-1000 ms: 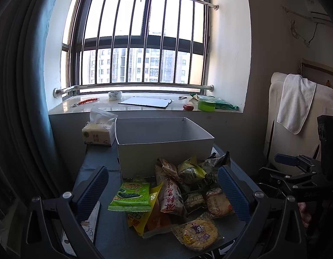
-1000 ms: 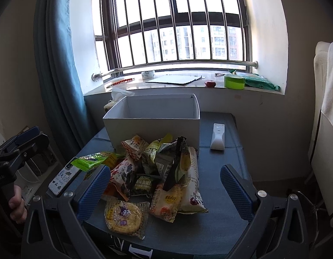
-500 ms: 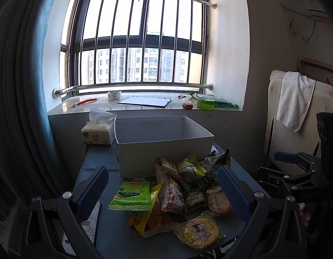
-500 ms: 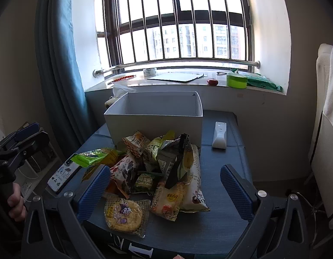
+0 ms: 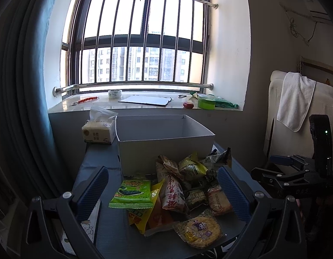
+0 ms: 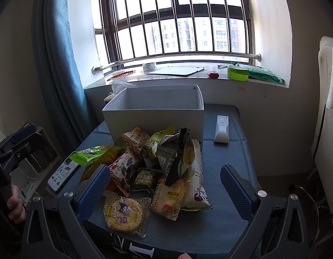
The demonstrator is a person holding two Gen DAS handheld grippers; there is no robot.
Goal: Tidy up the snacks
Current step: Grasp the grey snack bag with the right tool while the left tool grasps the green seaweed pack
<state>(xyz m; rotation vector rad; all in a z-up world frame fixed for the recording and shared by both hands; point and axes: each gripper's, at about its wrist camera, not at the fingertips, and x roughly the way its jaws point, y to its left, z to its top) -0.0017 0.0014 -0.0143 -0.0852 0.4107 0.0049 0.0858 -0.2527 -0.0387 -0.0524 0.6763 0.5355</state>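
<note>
A pile of snack packets [image 5: 179, 185] [image 6: 157, 161] lies on a blue-grey table [image 6: 229, 151] in front of an open white box [image 5: 164, 142] [image 6: 153, 112]. A green packet [image 5: 132, 191] sits at the pile's left. A round yellow cracker pack [image 5: 198, 232] [image 6: 123, 212] lies nearest me. My left gripper [image 5: 162, 192] is open and empty, held above the near side of the pile. My right gripper [image 6: 164, 192] is open and empty, held above the near edge of the pile. Each gripper also shows from the side in the other view [image 5: 293, 172] [image 6: 13, 144].
A tissue box [image 5: 99, 131] stands left of the white box. A white remote [image 6: 221, 129] lies right of it. A phone [image 6: 63, 173] lies at the table's left edge. The windowsill [image 5: 145, 103] holds tape, a board and a green tub. A towel [image 5: 296, 99] hangs at right.
Both grippers have risen slightly and drifted a little; the scene sits a bit lower in both views. The snacks and box have not moved.
</note>
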